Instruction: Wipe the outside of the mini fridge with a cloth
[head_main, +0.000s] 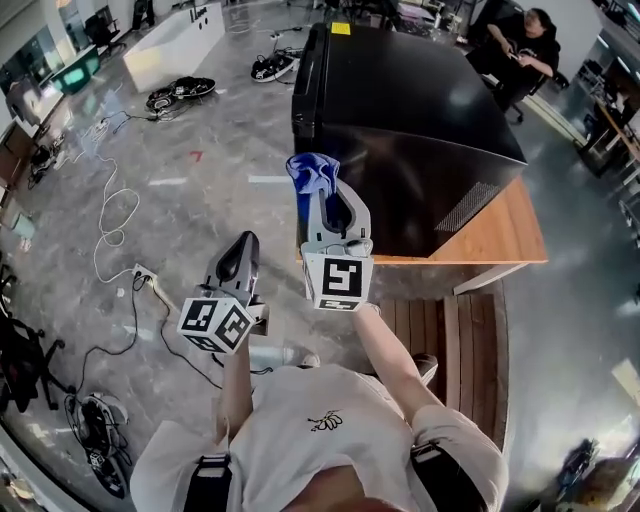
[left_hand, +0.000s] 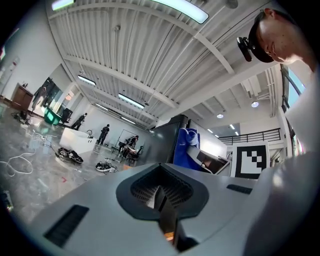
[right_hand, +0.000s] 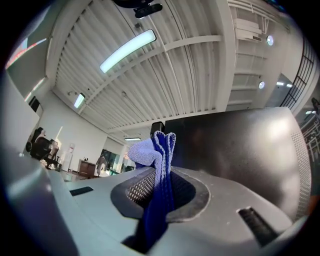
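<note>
A black mini fridge (head_main: 400, 130) stands on a low wooden platform (head_main: 500, 235). My right gripper (head_main: 322, 192) is shut on a blue cloth (head_main: 312, 174) bunched at its tips, held just off the fridge's near left corner. In the right gripper view the blue cloth (right_hand: 159, 165) runs up between the closed jaws, with the fridge's dark side (right_hand: 235, 150) right behind it. My left gripper (head_main: 240, 255) hangs lower and to the left, away from the fridge, jaws together with nothing in them. In the left gripper view the fridge (left_hand: 167, 142) and the cloth (left_hand: 186, 147) show ahead.
Cables (head_main: 115, 225) and a power strip (head_main: 145, 280) trail over the glossy floor on the left. Dark gear (head_main: 180, 93) and a white bench (head_main: 175, 40) lie further back. A seated person (head_main: 520, 50) is behind the fridge at the right. Wooden slats (head_main: 450, 330) lie below the platform.
</note>
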